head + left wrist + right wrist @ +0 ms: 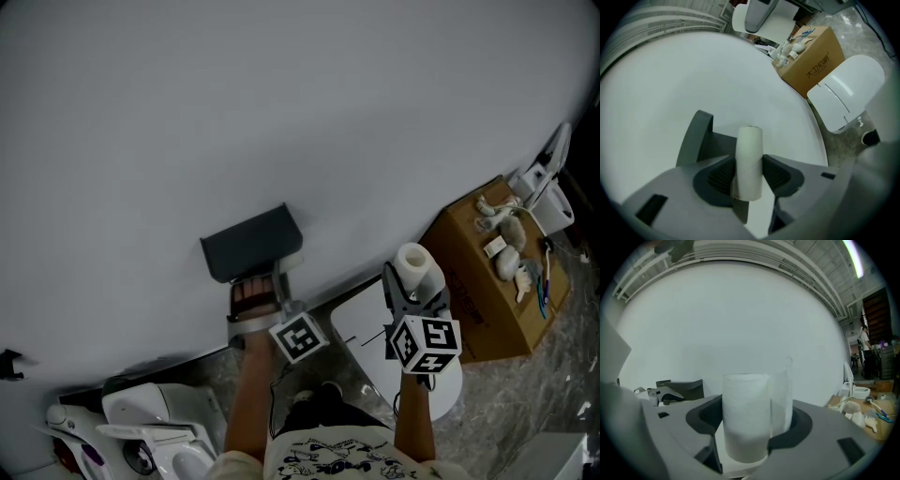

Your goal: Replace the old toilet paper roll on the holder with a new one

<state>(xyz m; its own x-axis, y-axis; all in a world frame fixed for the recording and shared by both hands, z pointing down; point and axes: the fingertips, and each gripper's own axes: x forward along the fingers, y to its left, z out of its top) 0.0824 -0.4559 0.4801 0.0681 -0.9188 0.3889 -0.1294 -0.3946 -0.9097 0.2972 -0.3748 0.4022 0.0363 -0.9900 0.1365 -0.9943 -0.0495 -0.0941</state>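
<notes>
A dark grey holder hangs on the white wall. Just under its cover my left gripper sits with its pads against both sides of the old roll, a thin pale cardboard tube standing upright between the jaws. The holder's side shows behind the tube. To the right, my right gripper is shut on the new toilet paper roll, thick and white, held upright and apart from the holder.
A white toilet lid lies below the grippers. A cardboard box with several small items on top stands at the right. White appliances sit at the lower left. A person stands far off at the right.
</notes>
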